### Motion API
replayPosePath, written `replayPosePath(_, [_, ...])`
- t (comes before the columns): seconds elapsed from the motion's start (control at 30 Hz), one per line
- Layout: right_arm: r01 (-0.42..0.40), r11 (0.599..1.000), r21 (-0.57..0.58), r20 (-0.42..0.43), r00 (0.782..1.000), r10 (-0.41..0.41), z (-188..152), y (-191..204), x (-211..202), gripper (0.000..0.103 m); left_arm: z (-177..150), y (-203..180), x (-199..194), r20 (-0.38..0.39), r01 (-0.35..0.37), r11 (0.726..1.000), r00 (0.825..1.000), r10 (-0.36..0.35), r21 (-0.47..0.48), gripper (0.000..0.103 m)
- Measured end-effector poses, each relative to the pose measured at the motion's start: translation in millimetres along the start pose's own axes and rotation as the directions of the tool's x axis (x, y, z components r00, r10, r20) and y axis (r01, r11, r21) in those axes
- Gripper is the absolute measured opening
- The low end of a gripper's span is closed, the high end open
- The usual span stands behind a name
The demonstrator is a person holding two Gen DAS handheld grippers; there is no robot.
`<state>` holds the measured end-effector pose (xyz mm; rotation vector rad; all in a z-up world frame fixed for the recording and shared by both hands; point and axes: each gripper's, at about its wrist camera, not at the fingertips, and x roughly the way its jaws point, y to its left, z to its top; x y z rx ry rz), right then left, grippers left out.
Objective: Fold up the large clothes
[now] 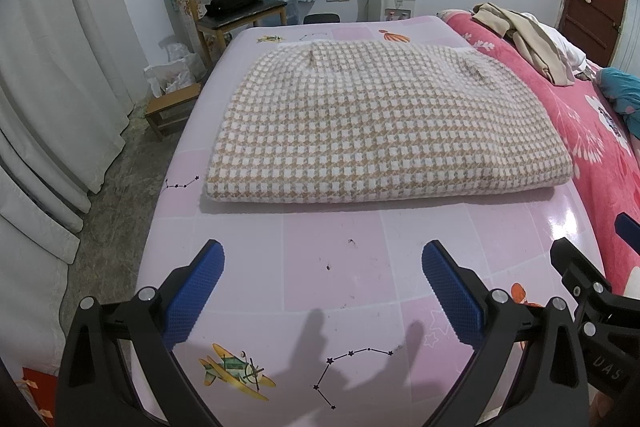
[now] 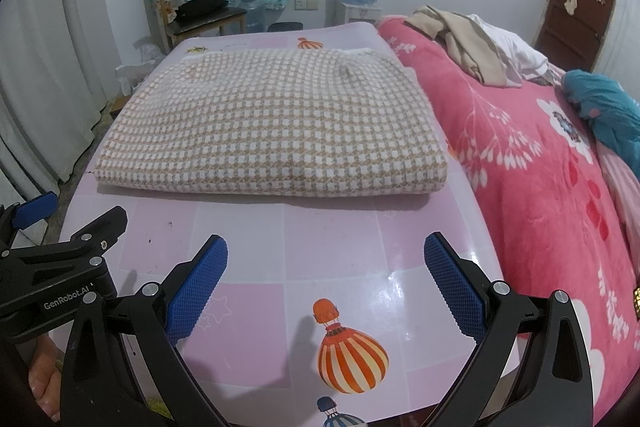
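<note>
Both tongs hover side by side above the near end of a pink table (image 1: 340, 267), each spread wide with nothing between its blue pads. The left gripper (image 1: 322, 291) has the folded checked garment (image 1: 380, 123) straight ahead of its fingers, lying flat on the table and well clear of them. From the right gripper (image 2: 326, 287) the same garment (image 2: 272, 131) sits ahead and slightly left.

The left view alone shows an aeroplane print (image 1: 236, 373) under the left finger and a small wooden stool (image 1: 172, 107) on the floor off to the left. The right view alone shows a striped balloon print (image 2: 352, 355) between its fingers, and far more of the pink floral blanket (image 2: 520, 187) to its right, with beige clothes (image 2: 464, 43) heaped beyond.
</note>
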<state>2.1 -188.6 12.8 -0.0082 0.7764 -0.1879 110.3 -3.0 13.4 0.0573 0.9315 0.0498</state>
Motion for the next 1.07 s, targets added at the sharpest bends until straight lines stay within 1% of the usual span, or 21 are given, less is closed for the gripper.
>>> replayPosePath(1.07, [-0.001, 1.000, -0.003, -0.001, 1.000, 0.001, -0.5, -0.9, -0.8, 0.095, -0.3, -1.2, -1.3, -0.005, 0.001, 1.000, 1.000, -0.001, -0.007, 0.097])
